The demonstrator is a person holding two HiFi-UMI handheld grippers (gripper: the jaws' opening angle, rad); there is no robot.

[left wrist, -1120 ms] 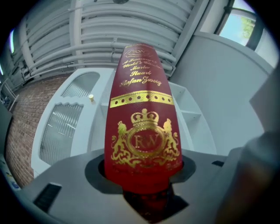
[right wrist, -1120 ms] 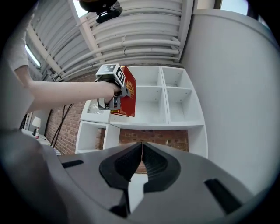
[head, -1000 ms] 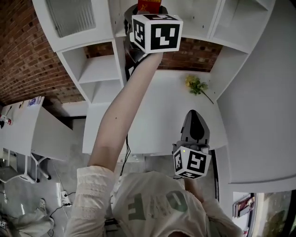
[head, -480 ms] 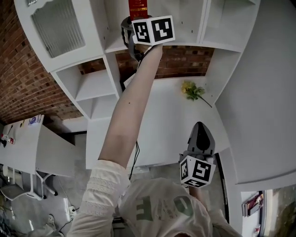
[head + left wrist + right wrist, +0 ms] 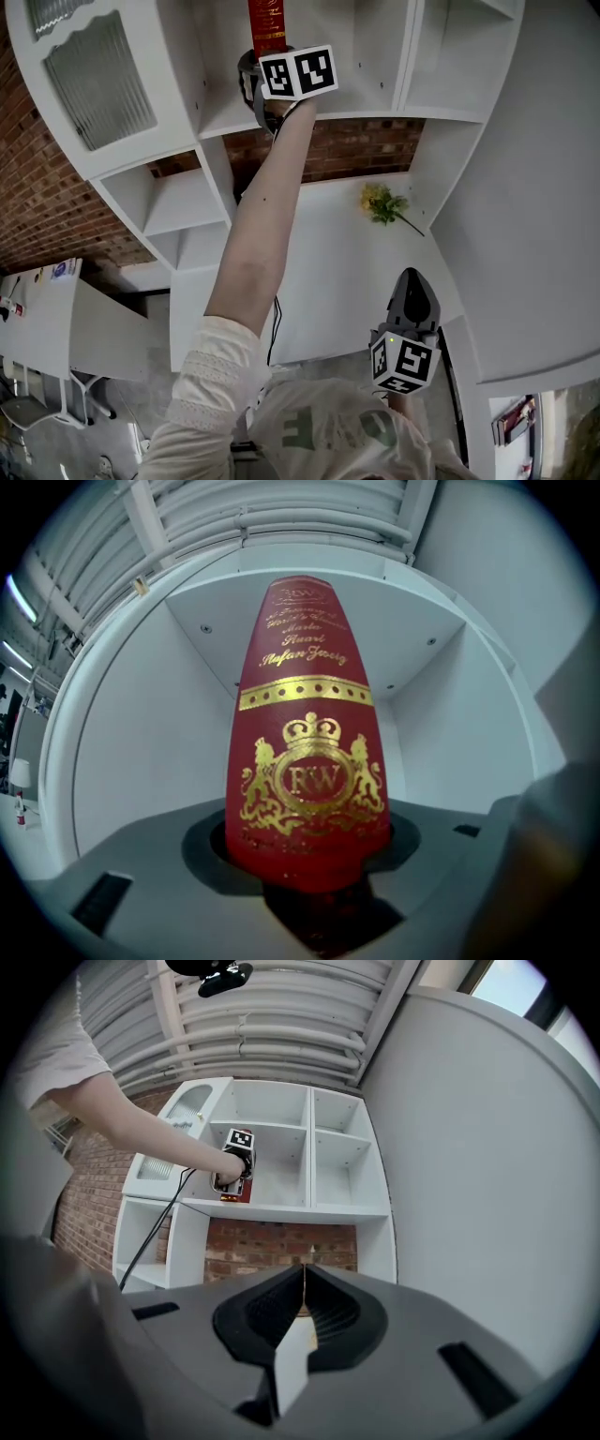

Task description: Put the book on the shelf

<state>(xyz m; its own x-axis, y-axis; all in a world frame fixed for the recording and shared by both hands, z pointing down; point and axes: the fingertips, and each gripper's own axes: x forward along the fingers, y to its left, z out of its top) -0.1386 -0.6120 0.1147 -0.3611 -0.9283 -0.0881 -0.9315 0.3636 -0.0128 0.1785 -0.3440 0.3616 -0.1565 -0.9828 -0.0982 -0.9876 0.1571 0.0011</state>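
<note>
Red spine with gold stamping sits between the jaws of the left claw, which are clamped on the lower part of the book. The book stands upright, long axis vertical, spine facing back toward the claw. A gold crest shows a crown, two lions and the letters "RW". Above it runs a gold band, then script lines, one reading like "Stefan Zweig" and the rest too small to read. The book is inside a compartment of the white shelf, toward its left side; I cannot tell whether its bottom edge touches the board. The right claw is closed on nothing, low and well apart from the shelf. Below the shelf are a brick wall and a yellow flower sprig on the white bench.
</note>
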